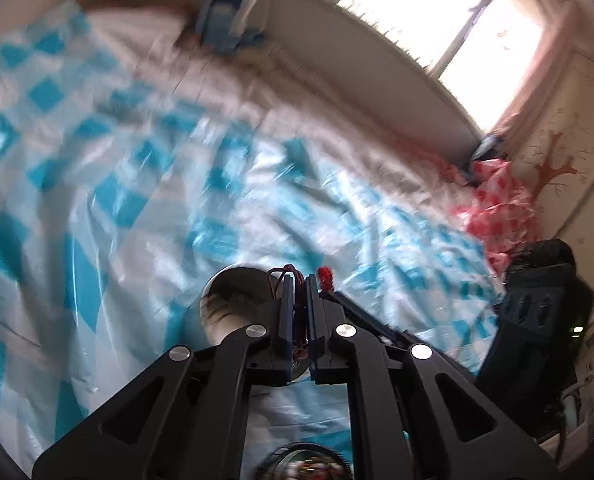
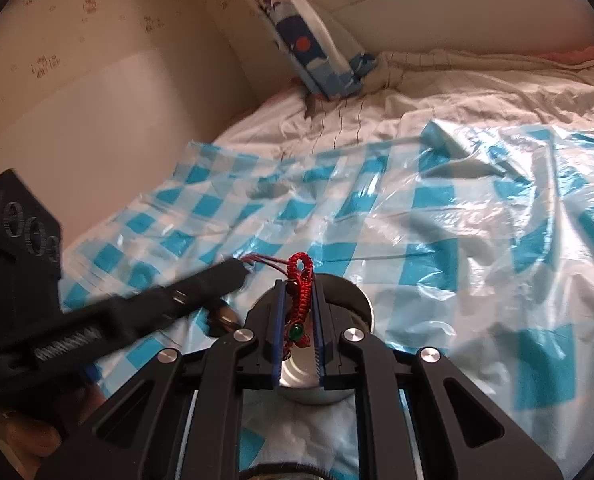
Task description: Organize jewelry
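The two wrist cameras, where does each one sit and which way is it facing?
Left wrist: on the left gripper, looking down its fingers over the checkered sheet toward the window; the right gripper enters from the right.
Right wrist: on the right gripper, facing the wall corner; the left gripper and a hand show at left.
Shared: red bracelet, metal tin, sheet.

Blue-checked plastic sheet [image 2: 437,216] covers the bed [image 2: 457,80]

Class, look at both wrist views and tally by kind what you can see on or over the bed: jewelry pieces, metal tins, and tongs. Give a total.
Red braided cord bracelet with a green bead: 1
Round silver metal tin: 1
Black tongs: 2, left and right
Total: 4
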{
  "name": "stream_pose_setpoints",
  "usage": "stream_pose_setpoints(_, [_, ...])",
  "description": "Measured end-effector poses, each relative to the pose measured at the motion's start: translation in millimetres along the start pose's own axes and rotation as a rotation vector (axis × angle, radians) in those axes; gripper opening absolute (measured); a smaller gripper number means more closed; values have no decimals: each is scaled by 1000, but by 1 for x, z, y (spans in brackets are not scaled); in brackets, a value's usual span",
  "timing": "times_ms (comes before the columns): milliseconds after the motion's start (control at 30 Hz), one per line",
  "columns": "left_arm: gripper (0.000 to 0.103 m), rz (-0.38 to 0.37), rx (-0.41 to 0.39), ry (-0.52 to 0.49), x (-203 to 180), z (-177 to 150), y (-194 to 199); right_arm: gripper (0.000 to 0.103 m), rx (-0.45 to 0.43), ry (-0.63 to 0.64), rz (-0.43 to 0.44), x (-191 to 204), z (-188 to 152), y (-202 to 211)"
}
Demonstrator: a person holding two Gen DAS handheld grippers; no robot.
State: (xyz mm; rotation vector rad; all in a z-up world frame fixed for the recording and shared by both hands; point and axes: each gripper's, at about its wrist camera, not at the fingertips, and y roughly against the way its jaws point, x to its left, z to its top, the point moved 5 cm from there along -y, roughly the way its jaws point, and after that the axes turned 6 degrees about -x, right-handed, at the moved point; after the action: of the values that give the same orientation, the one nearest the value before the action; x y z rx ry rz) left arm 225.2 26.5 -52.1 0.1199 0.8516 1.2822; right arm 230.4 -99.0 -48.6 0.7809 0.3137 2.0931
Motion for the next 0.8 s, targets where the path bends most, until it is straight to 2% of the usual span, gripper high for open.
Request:
stream_pose_setpoints(67, [10, 48, 30, 28, 15, -6, -9, 20, 39, 3, -32, -5, -8, -10])
stream_pose_setpoints(100, [15, 66, 28, 28, 19, -6, -8, 32, 42, -1, -42, -7, -10, -10])
stream_pose_setpoints(133, [18, 84, 12, 26, 22, -4, -5, 35, 34, -5, -44, -8, -10, -7])
stream_pose_setpoints(200, [31, 106, -18, 29, 26, -1, 4, 35, 16, -8, -51, -10, -8, -1])
stream_pose_setpoints(367, [42, 191, -62, -19, 27, -6, 30, 37, -14, -41, -73, -13, -11, 34])
stream_pose_setpoints(433, [48, 205, -79, -19, 26, -6, 41, 43, -22, -43, -75, -13, -12, 42])
stream_pose_setpoints(500, [59, 214, -87, -8, 25, -10, 54, 50, -49, -48, -87, -13, -12, 62])
stream_pose_setpoints(633, [70, 241, -47, -40, 20, -36, 80, 56, -78, -43, -124, -13, -27, 102])
stream_pose_setpoints(800, [83, 291, -1, -166, 6, -69, 112, 62, -80, -22, -191, -16, -48, 142])
